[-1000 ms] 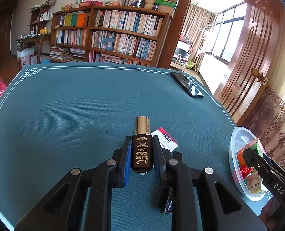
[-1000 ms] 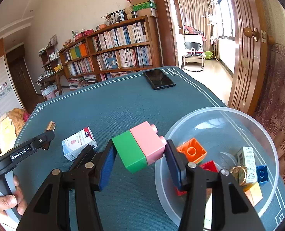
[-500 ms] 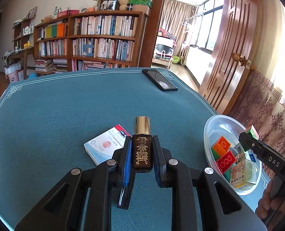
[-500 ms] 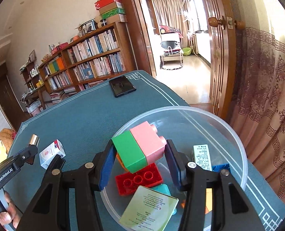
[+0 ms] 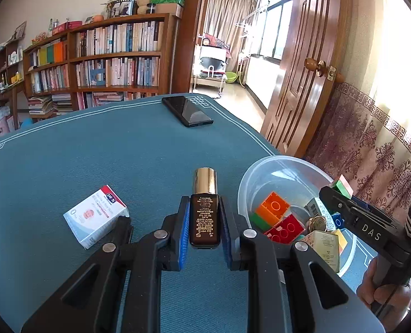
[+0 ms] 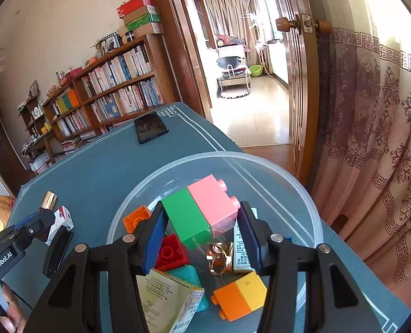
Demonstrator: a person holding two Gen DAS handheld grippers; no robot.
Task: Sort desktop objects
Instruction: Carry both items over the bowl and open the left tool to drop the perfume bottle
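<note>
- Right gripper: clenched on the green-and-pink block, pads on the green end and the pink studded end. Block hangs tilted over the inside of the clear bowl, above the pile, touching nothing below as far as I can tell.
- Left gripper: clamped on the dark serum bottle, gold cap pointing forward. It sits just left of the bowl's rim, not yet over it.
- Bowl contents: red brick, orange brick, orange-yellow block, gold ring, a printed carton leaning at the near side, and a small white box under the right finger.
- Bowl sits at the table's near right corner, close to the edge. White-and-red box lies on the cloth left of the bottle, still to sort. Black phone sits at the far edge.
- Step in hand, my read: drop the block. Lower it a bit first and open over the free patch toward the bowl's far side, so it doesn't bounce off the carton or ring and out.
- Keep the open fingers clear of the rim; the bowl looks light and could slide toward the edge.
- Hold the bottle back until the right tool is out, since there's little room for both over the bowl.
</note>
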